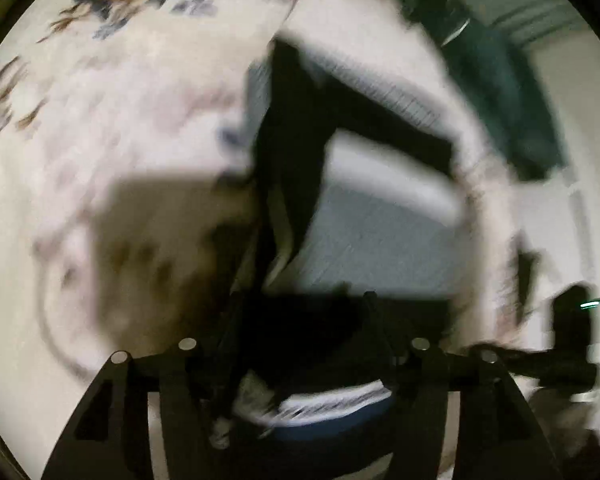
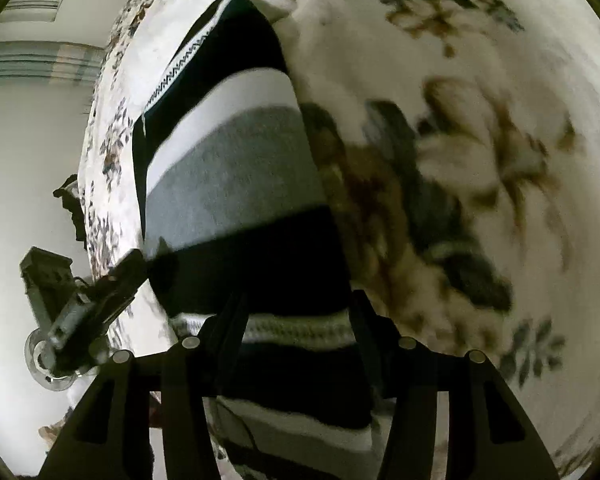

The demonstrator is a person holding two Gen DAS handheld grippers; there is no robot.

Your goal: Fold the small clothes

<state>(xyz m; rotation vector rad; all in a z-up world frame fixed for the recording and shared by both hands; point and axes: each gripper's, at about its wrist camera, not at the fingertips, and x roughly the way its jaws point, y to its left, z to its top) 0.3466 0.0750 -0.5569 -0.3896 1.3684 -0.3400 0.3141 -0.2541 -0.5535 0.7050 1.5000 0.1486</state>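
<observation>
A small knitted garment (image 2: 236,184) with black, white and grey bands lies spread on a floral bedspread (image 2: 460,152). My right gripper (image 2: 300,300) hovers over its near black band and patterned hem, its fingers apart and the cloth lying flat beneath them. At the garment's left edge the tip of my left gripper (image 2: 138,260) reaches in. The left wrist view is badly blurred: the garment (image 1: 380,232) shows grey with a black band, and my left gripper (image 1: 304,300) stands with its fingers apart over a dark fold. Neither gripper visibly pinches cloth.
The bedspread (image 1: 120,120) fills the left of the left wrist view. The bed's edge drops to a pale floor (image 2: 28,168) on the left of the right wrist view. A dark green mass (image 1: 500,80) lies beyond the bed. A blurred dark shape with a green light (image 1: 572,320) sits at the right.
</observation>
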